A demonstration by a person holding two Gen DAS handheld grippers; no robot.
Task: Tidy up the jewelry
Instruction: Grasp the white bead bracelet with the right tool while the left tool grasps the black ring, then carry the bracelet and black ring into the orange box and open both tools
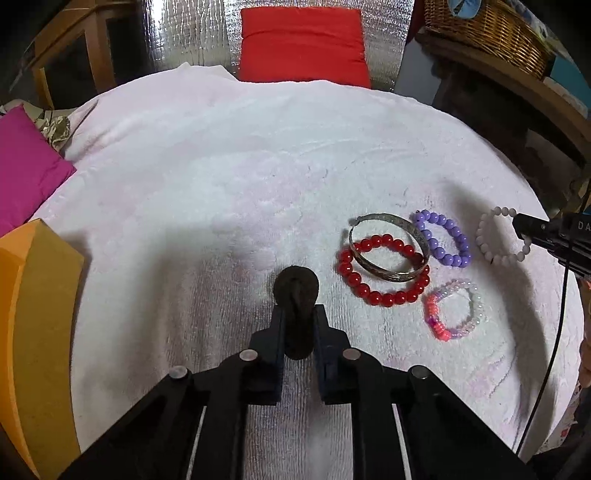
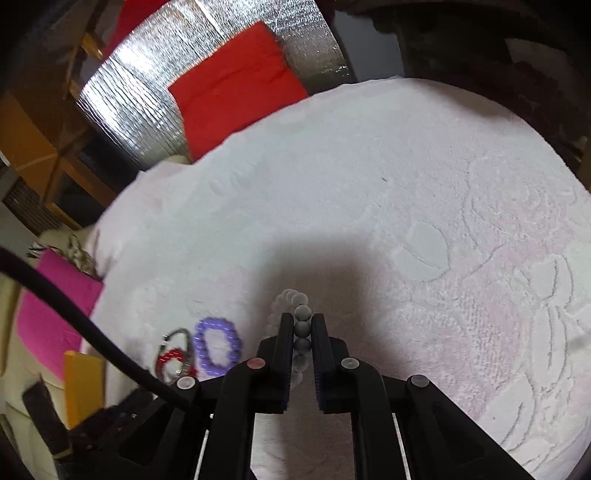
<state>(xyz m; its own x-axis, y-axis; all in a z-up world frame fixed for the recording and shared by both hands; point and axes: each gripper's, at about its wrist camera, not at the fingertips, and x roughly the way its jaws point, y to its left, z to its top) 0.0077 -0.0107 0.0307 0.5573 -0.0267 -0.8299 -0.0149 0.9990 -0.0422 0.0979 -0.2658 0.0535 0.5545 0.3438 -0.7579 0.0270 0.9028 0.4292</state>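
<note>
A broad white towel (image 1: 229,177) with a raised pattern covers the whole work surface, and everything plays out on it. Behind it stands a sheet of silver foil insulation (image 1: 184,33) with a red cushion (image 1: 303,44) leaning against it, a magenta cushion (image 1: 26,170) sits off the left edge, an orange box (image 1: 37,295) pokes in at the near left, and a wicker basket (image 1: 491,33) rests on the wooden shelf at the upper right. Down to the tools: the left gripper (image 1: 297,314) has its fingers pinched narrow around a black bracelet (image 1: 295,288), which stands on edge between the pads over the middle of the towel. The right gripper (image 2: 302,328) is squeezed just as tight on a white bead bracelet (image 2: 303,325), the beads lined up between its fingers; in the left wrist view that bracelet (image 1: 498,236) hangs at the towel's right side. The rest of the jewelry lies clustered on the right: a red bead bracelet (image 1: 380,273) with a silver bangle (image 1: 388,247) lying across it, a purple bead bracelet (image 1: 443,236) just beside the bangle, and a pink and clear bead bracelet (image 1: 454,310) nearest the camera.
</note>
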